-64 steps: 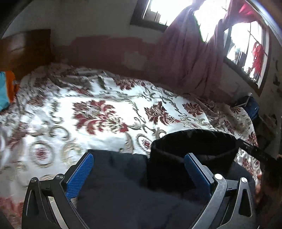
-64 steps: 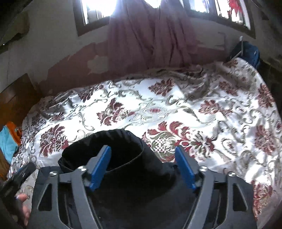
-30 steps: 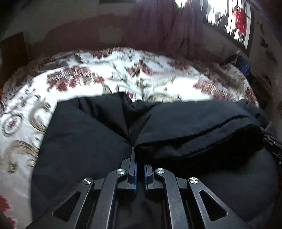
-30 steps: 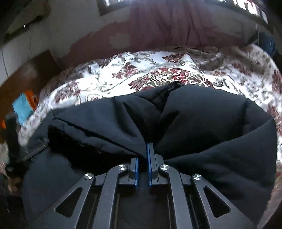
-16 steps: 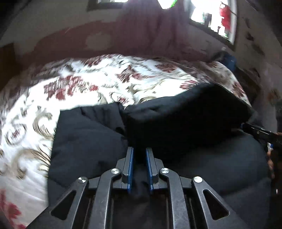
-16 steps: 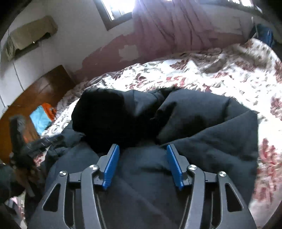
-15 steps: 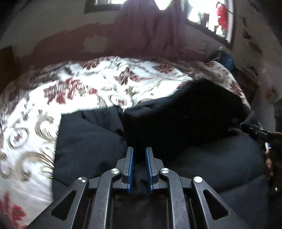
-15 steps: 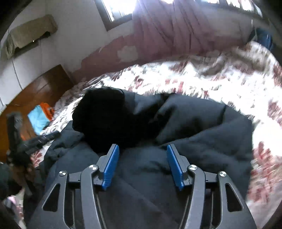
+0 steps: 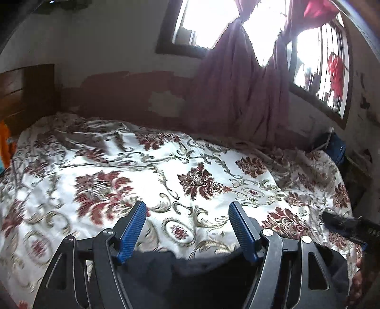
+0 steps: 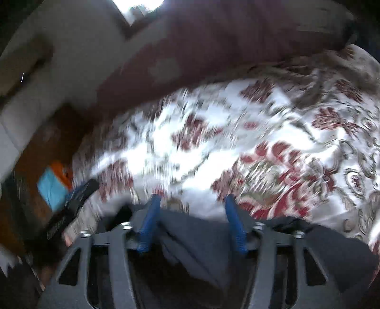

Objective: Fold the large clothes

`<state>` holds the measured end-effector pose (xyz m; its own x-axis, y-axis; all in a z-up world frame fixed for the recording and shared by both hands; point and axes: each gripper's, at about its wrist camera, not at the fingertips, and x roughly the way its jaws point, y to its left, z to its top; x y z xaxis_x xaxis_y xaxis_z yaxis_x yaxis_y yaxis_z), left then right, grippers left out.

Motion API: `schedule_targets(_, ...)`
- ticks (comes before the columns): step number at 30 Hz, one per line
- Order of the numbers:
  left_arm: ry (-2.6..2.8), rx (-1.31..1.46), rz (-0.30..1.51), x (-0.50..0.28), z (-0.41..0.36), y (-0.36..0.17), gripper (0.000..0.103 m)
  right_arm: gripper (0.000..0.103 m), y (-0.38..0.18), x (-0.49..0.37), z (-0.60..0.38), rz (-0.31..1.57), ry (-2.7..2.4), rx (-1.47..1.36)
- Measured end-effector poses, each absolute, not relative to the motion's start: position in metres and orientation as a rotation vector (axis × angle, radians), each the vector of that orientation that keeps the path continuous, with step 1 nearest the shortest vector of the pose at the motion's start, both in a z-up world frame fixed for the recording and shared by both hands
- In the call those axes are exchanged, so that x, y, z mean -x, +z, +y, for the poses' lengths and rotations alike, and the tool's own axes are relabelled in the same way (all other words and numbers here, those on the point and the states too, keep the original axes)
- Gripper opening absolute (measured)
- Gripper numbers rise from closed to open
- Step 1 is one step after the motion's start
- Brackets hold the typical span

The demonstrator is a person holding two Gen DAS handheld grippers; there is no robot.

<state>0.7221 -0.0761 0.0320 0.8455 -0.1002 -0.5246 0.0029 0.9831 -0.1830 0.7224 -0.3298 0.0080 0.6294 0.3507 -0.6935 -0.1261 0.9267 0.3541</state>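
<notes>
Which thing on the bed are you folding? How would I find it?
Look at the big bed under the flowery red-and-white bedspread. At its near edge, just below the open left gripper, lies a dark garment. It is the only plain, near-black thing on all that pattern.

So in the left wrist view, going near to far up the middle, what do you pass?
Dark garment → left gripper → floral bedspread → patchy wall → window.
</notes>
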Motion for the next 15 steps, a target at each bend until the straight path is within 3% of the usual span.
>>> schedule_targets(2, -0.105, 0.164, 0.614, -0.739, -0.084, 0.02, 0.067, 0.018, -0.007, -0.699, -0.319, 0.845, 0.293, -0.177)
schedule_targets(3, -0.157, 0.141, 0.657, -0.744, -0.091, 0.008, 0.048, 0.017, -0.013, -0.685, -0.318, 0.846, 0.316, -0.137)
schedule_targets(5, -0.275, 0.101, 0.736, -0.741, -0.1, -0.02, 0.024, 0.013, -0.019, -0.664, -0.318, 0.839, 0.345, -0.052)
schedule_targets(8, -0.414, 0.024, 0.776, -0.712, -0.11, -0.053, 0.01, 0.011, -0.028, -0.649, -0.32, 0.883, 0.377, 0.058)
schedule_targets(11, -0.5, -0.11, 0.811, -0.685, -0.123, -0.073, 0.003, 0.01, -0.043, -0.648, -0.315, 0.927, 0.369, 0.169)
schedule_targets(15, -0.517, -0.269, 0.888, -0.68, -0.14, -0.082, 0.002, 0.007, -0.056, -0.663, -0.322, 0.949, 0.379, 0.131)
